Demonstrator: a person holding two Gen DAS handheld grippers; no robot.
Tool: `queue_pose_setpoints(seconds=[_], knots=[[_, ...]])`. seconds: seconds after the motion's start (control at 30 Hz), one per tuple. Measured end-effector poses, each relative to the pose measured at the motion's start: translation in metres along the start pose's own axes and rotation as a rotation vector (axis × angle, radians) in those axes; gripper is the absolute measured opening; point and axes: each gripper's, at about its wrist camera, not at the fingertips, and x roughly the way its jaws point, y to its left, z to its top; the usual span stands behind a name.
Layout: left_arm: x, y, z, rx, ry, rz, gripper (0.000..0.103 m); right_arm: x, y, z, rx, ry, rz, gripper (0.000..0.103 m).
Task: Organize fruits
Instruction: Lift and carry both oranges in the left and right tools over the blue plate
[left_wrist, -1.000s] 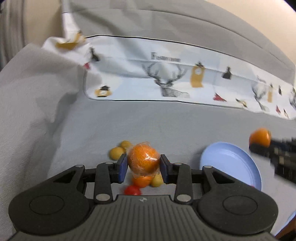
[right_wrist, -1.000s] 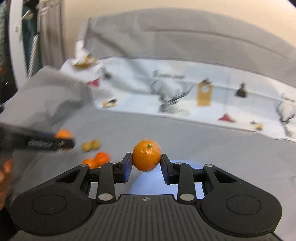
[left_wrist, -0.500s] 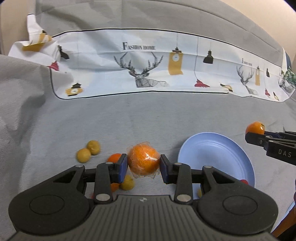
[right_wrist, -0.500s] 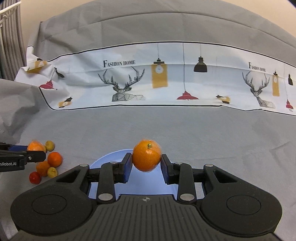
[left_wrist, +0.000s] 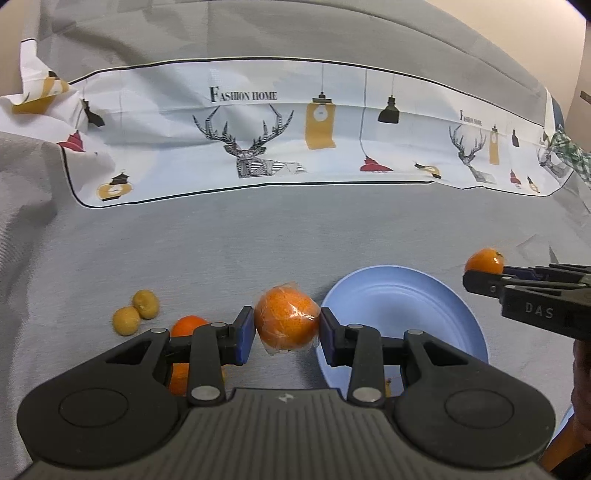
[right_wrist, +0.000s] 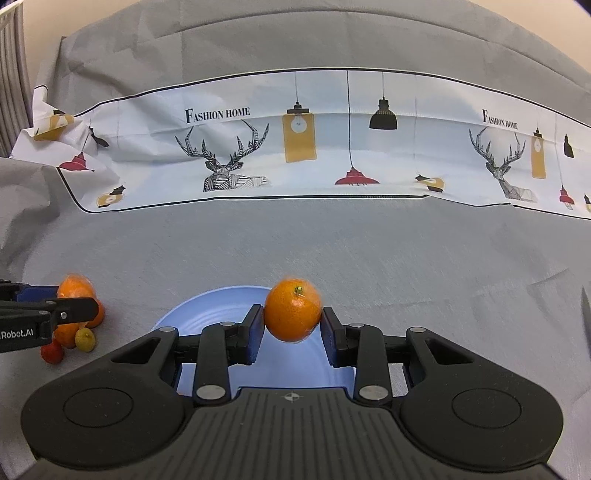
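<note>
My left gripper (left_wrist: 287, 330) is shut on a plastic-wrapped orange (left_wrist: 286, 320) and holds it above the cloth, just left of the blue plate (left_wrist: 406, 302). My right gripper (right_wrist: 292, 321) is shut on a second orange (right_wrist: 293, 314) over the plate (right_wrist: 207, 310). Each gripper shows in the other's view, the right one (left_wrist: 480, 275) at the plate's right and the left one (right_wrist: 74, 295) at its left. Loose fruit lies left of the plate: two yellow fruits (left_wrist: 136, 312), oranges (left_wrist: 186, 325), and a small red one (right_wrist: 51, 353).
A grey cloth (left_wrist: 258, 240) covers the surface. A white printed cloth (left_wrist: 258, 129) with deer and lamps lies across the back. A green checked cloth (left_wrist: 570, 153) shows at the far right.
Both grippers have swung right and steadied, each still holding its orange. The plate now lies closer to the left gripper, and the right gripper sits over the plate.
</note>
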Motion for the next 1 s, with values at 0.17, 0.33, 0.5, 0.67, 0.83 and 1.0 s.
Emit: queue_pose_setpoints(seconds=[0.17, 0.33, 0.5, 0.67, 0.83, 1.0], knots=[[0.003, -0.009, 0.0, 0.021, 0.002, -0.021, 0.041, 0.003, -0.002, -0.002, 0.009, 0.013, -0.018, 0.035], [0.009, -0.018, -0.001, 0.041, 0.016, -0.057, 0.041, 0.007, -0.005, -0.004, 0.025, 0.031, -0.03, 0.035], [0.016, -0.032, -0.006, 0.081, 0.045, -0.107, 0.041, 0.013, -0.002, -0.008, 0.023, 0.066, -0.03, 0.035], [0.033, -0.044, -0.008, 0.113, 0.085, -0.113, 0.041, 0.02, 0.004, -0.011, 0.013, 0.097, -0.041, 0.035], [0.052, -0.048, -0.008, 0.11, 0.153, -0.072, 0.041, 0.027, 0.006, -0.014, 0.013, 0.136, -0.058, 0.035], [0.059, -0.05, -0.006, 0.105, 0.166, -0.071, 0.041, 0.031, 0.009, -0.015, 0.013, 0.159, -0.056, 0.035]])
